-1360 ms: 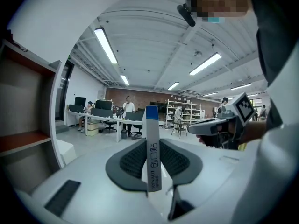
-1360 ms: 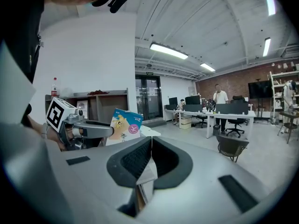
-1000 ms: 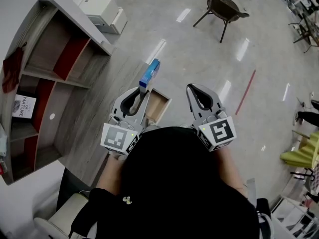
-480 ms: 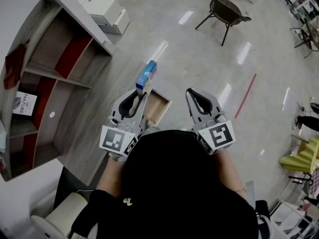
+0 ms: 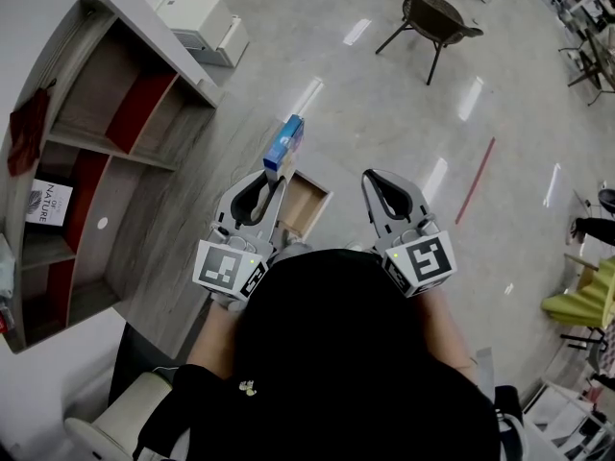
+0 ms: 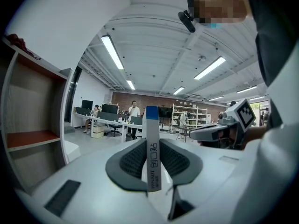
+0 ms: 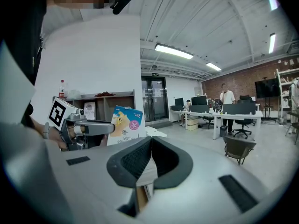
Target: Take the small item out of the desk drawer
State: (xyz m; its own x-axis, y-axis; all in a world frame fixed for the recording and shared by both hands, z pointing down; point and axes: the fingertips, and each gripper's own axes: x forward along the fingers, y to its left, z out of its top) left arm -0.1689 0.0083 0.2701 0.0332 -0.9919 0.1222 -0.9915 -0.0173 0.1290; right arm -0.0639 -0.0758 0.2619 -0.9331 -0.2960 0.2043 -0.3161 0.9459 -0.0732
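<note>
**A:** What is the left gripper [image 5: 273, 177] doing?

**B:** It is clamping a small box [image 5: 285, 142], blue and white, edge-on between its pads. The jaws are sitting narrow, pressing on the box's two flat faces, and the blue end is sticking out past the fingertips.

**A:** And where is the box sitting relative to the drawer [image 5: 306, 203]?

**B:** It is hanging in the air, out of the drawer. The drawer is standing open from the desk [image 5: 154, 248], just beside the left gripper and between the two grippers in the head view (its wooden bottom is showing bare where I can see it).

**A:** Is the right gripper [image 7: 151, 146] carrying anything?

**B:** No. Its jaws are meeting tip to tip with nothing between them. It is hovering level beside the left one, apart from the box and the drawer.

**A:** Anything else showing?

**B:** A dark chair [image 5: 432, 12] is standing well away on the shiny floor [image 5: 365, 94].
</note>
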